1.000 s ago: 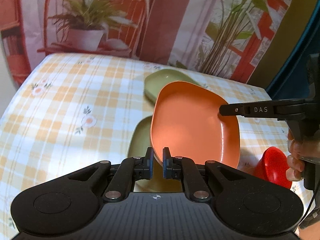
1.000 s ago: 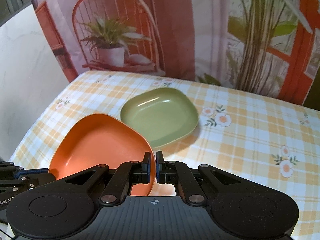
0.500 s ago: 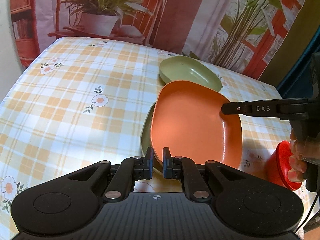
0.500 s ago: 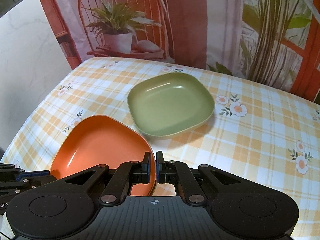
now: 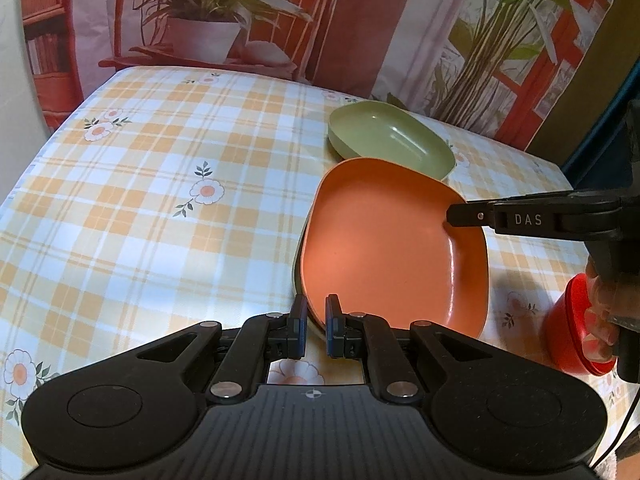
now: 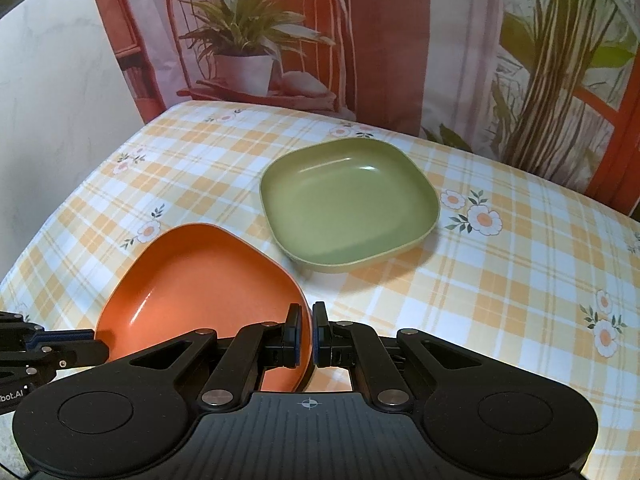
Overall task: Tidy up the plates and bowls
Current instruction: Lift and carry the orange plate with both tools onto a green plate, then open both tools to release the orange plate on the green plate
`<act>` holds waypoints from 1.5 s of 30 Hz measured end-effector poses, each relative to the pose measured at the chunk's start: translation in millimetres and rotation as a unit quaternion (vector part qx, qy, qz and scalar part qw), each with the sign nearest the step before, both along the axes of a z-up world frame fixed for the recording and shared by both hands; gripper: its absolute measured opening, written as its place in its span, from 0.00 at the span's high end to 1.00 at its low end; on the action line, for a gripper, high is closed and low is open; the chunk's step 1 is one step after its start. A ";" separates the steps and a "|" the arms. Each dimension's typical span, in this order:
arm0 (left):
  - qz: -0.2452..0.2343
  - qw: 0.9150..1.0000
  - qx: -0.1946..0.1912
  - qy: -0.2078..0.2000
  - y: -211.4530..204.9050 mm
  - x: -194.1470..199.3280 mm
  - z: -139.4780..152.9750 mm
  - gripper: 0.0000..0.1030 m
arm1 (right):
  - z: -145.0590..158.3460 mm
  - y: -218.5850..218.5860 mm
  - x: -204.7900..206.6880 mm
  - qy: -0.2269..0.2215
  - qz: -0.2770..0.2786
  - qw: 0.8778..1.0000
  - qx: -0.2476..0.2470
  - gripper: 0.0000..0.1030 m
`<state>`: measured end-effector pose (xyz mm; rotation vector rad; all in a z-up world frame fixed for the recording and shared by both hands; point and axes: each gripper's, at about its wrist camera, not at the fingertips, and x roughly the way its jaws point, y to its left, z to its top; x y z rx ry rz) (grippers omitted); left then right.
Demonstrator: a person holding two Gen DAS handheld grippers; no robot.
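Both claws gripped one orange plate (image 5: 394, 248): the left claw (image 5: 316, 320) clenched on its near rim, the right claw (image 6: 306, 334) on the opposite edge, holding it over a green plate (image 5: 298, 268) on the checked, flower-printed desk (image 5: 160, 200). A second green dish (image 6: 348, 208) lay just beyond, unstacked. All looked smooth, matte, rounded-square plastic.

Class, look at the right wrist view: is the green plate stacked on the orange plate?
No, the green plate lies on the tablecloth, apart from the orange plate.
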<state>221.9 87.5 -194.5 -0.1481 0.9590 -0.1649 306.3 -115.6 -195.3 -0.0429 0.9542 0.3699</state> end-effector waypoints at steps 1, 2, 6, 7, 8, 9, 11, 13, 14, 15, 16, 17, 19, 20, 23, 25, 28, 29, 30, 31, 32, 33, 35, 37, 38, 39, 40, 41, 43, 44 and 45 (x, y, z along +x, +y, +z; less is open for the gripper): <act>-0.001 1.000 0.000 0.002 -0.7 0.2 -0.8 0.90 | -0.6 0.4 0.4 0.000 0.000 1.000 -0.001 0.95; -0.003 1.000 -0.001 0.004 -0.7 0.5 -1.6 0.90 | -1.0 0.5 0.1 0.001 0.000 1.000 -0.001 0.95; -0.003 1.000 0.001 0.007 -0.7 1.9 -4.9 0.90 | -2.3 1.2 -0.5 0.000 0.001 1.000 -0.006 0.95; -0.003 1.000 0.002 0.006 -0.6 2.3 -5.3 0.90 | -2.6 1.1 -0.8 -0.001 0.002 1.000 -0.007 0.95; -0.004 1.000 0.003 0.006 -0.6 2.8 -5.5 0.90 | -2.9 1.2 -0.9 -0.001 0.002 1.000 -0.007 0.95; -0.004 1.000 0.004 0.006 -0.7 3.3 -5.8 0.90 | -3.3 0.8 -1.1 0.000 0.002 1.000 -0.008 0.95; -0.005 1.000 0.006 0.006 -0.6 4.3 -6.0 0.90 | -4.4 -0.1 -1.5 0.000 0.001 1.000 -0.009 0.95; -0.006 1.000 0.007 0.006 -0.6 5.2 -6.5 0.90 | -5.2 -0.8 -1.7 0.001 0.001 1.000 -0.009 0.95; -0.006 1.000 0.008 0.006 -0.8 5.5 -6.8 0.90 | -5.7 -0.7 -2.0 0.001 0.001 1.000 -0.011 0.95; -0.007 1.000 0.010 0.006 -1.1 5.5 -6.9 0.90 | -6.2 -1.0 -2.0 0.001 0.001 1.000 -0.011 0.95; -0.008 1.000 0.011 0.006 -1.3 5.4 -6.9 0.89 | -6.7 -1.5 -2.1 0.001 0.001 1.000 -0.011 0.95; -0.008 1.000 0.012 0.006 -1.1 5.4 -6.9 0.89 | -7.0 -1.8 -2.4 0.002 0.001 1.000 -0.011 0.95; -0.008 1.000 0.011 0.006 -1.2 5.4 -6.8 0.89 | -7.1 -2.2 -3.1 0.002 0.001 1.000 -0.011 0.95; -0.009 1.000 0.010 0.006 -0.9 5.7 -6.8 0.89 | -7.0 -2.4 -3.3 0.002 0.001 1.000 -0.011 0.95; -0.007 1.000 0.011 0.006 -0.5 5.9 -7.0 0.89 | -6.6 -2.6 -3.3 0.002 0.000 1.000 -0.011 0.95; -0.005 1.000 0.011 0.006 0.0 5.9 -7.0 0.88 | -6.3 -2.9 -3.6 0.002 0.000 1.000 -0.011 0.95; -0.002 1.000 0.014 0.005 1.3 6.3 -6.8 0.85 | -6.2 -3.0 -3.5 0.003 0.001 1.000 -0.012 0.94; -0.001 1.000 0.014 0.004 1.7 6.2 -6.3 0.81 | -6.2 -3.1 -3.5 0.002 0.000 1.000 -0.012 0.92; 0.001 1.000 0.014 0.003 2.2 6.2 -5.9 0.75 | -5.8 -3.6 -4.0 0.001 -0.001 1.000 -0.012 0.90; 0.003 1.000 0.015 0.000 2.6 5.7 -5.0 0.71 | -5.4 -4.4 -4.4 0.000 -0.002 1.000 -0.012 0.90; 0.006 1.000 0.016 -0.002 3.0 5.3 -4.2 0.62 | -4.8 -5.0 -4.6 0.000 -0.003 1.000 -0.011 0.90; 0.009 1.000 0.018 -0.004 3.5 5.3 -3.1 0.56 | -3.8 -5.6 -5.0 -0.001 -0.004 1.000 -0.009 0.88; 0.014 1.000 0.019 -0.008 4.7 5.8 -0.6 0.52 | -1.0 -6.9 -5.8 -0.004 -0.005 1.000 -0.008 0.83; 0.016 1.000 0.019 -0.010 4.7 6.9 1.7 0.50 | 2.3 -7.2 -6.7 -0.008 -0.004 1.000 -0.010 0.82; 0.016 1.000 0.020 -0.011 4.6 7.9 2.9 0.50 | 4.2 -7.5 -6.7 -0.009 -0.004 1.000 -0.011 0.82; 0.016 1.000 0.022 -0.012 4.2 8.5 4.1 0.50 | 5.9 -8.1 -6.8 -0.011 -0.004 1.000 -0.012 0.81; 0.016 0.999 0.024 -0.015 4.1 9.2 5.7 0.50 | 7.6 -9.1 -7.0 -0.013 -0.004 1.000 -0.012 0.81; 0.015 0.999 0.025 -0.017 4.0 10.0 7.4 0.50 | 9.2 -9.7 -6.9 -0.015 -0.005 1.000 -0.012 0.79; 0.014 0.999 0.027 -0.021 3.9 10.6 10.5 0.50 | 12.7 -11.7 -6.6 -0.018 -0.007 1.000 -0.012 0.76; 0.013 0.999 0.029 -0.022 3.6 11.0 11.9 0.50 | 13.9 -13.0 -6.2 -0.019 -0.007 1.000 -0.012 0.74; 0.013 0.999 0.030 -0.024 3.2 11.7 13.5 0.50 | 15.3 -14.4 -6.0 -0.020 -0.008 1.000 -0.013 0.73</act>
